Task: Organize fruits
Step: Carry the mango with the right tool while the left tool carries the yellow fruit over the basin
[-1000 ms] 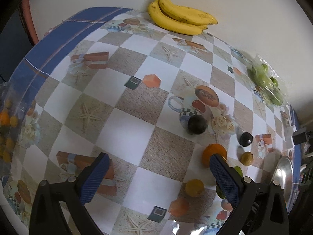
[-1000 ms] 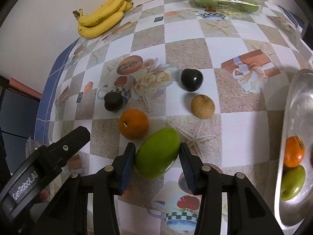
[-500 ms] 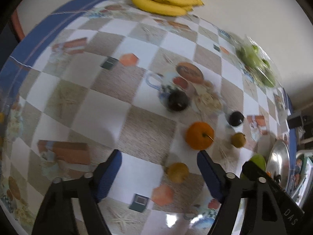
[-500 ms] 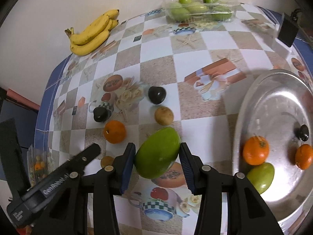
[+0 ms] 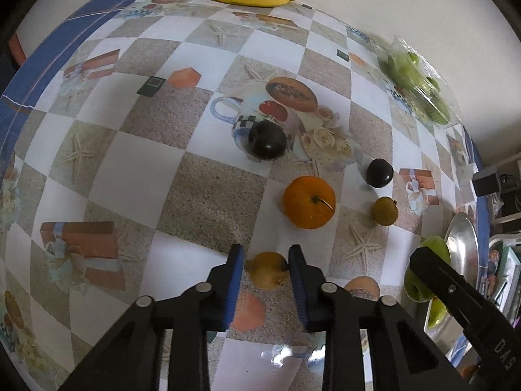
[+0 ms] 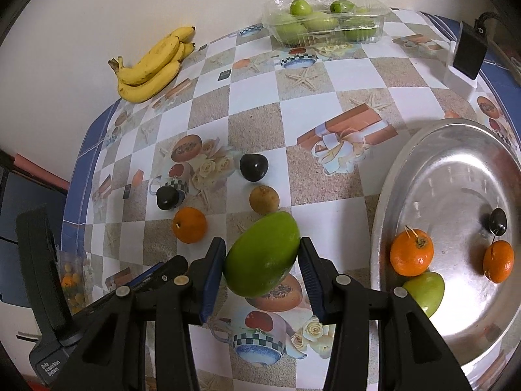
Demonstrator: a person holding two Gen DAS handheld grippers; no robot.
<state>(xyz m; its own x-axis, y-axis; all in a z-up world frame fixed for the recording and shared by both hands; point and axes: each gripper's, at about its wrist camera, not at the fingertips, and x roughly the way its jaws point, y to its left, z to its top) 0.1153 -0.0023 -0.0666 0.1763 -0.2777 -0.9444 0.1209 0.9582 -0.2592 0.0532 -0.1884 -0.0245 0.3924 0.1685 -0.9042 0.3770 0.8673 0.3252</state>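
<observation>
My right gripper is shut on a green mango and holds it above the table, left of a silver tray. The tray holds two oranges, a green fruit and a dark plum. My left gripper has closed around a small yellow fruit on the tablecloth. An orange, two dark plums and a small brown fruit lie loose on the table.
Bananas lie at the far edge by the wall. A clear box of green fruits stands at the back. A black device stands at the back right. A bag of small orange fruits lies at the left edge.
My left gripper moved right and closed from wide open onto the small yellow fruit. My right gripper lifted the mango and carried it right, bringing the tray into fuller view.
</observation>
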